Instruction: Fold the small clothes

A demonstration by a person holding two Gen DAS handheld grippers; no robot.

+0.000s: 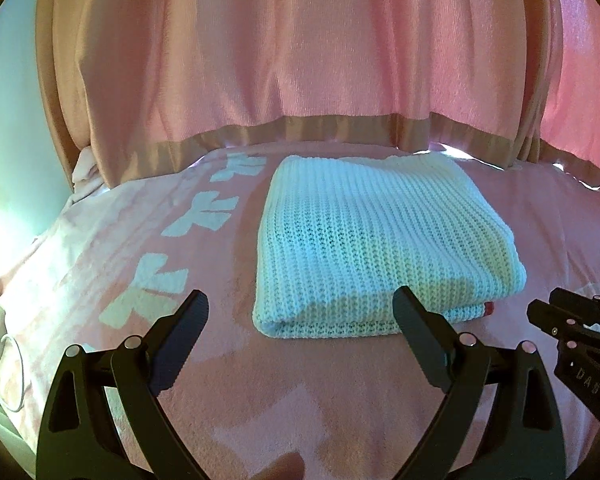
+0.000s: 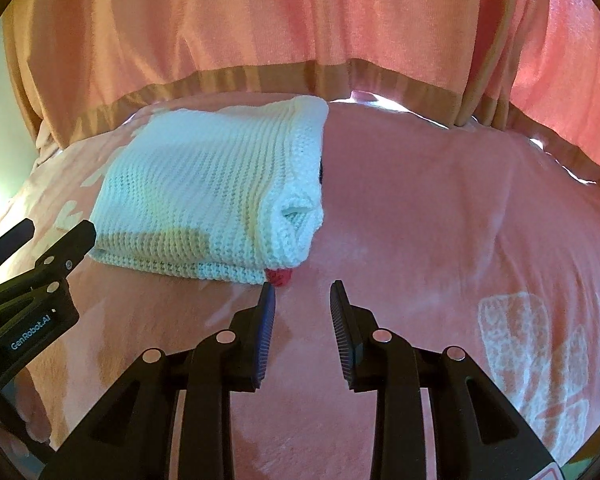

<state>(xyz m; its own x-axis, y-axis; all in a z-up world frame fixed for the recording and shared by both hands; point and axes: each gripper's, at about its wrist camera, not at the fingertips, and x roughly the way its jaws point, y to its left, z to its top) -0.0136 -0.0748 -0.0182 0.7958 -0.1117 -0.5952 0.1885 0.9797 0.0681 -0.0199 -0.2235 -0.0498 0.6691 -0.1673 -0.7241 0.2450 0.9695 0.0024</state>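
The left gripper (image 1: 300, 312) stands wide open with nothing between its jaws, held low over the pink blanket (image 1: 340, 400) and aimed at the near folded edge of the white knit garment (image 1: 376, 232); its right-hand finger overlaps that edge in the view, though whether it touches the wool cannot be told. The right gripper (image 2: 303, 300) is opened only partway, its ribbed pads parallel with a modest gap, and it too holds nothing; it sits just short of the garment's near right corner, where a small red knitted bit (image 2: 279, 276) pokes out from under the layers. The garment itself lies near the middle of the bed, folded into a thick, roughly rectangular stack of several layers, its far edge close to the hem of the pink curtain (image 1: 300, 60) behind. As a judgement, this chunky rib knit will be soft, springy and fairly light, not slippery, and it will sag and stretch if lifted by one point; the loose loops could snag on the pad ridges. The folded near edge and the two near corners look like the best holds, pinching through all the layers at once so the stack does not slide apart. The open, rolled end on the right side looks the least tidy and most likely to spill when moved.
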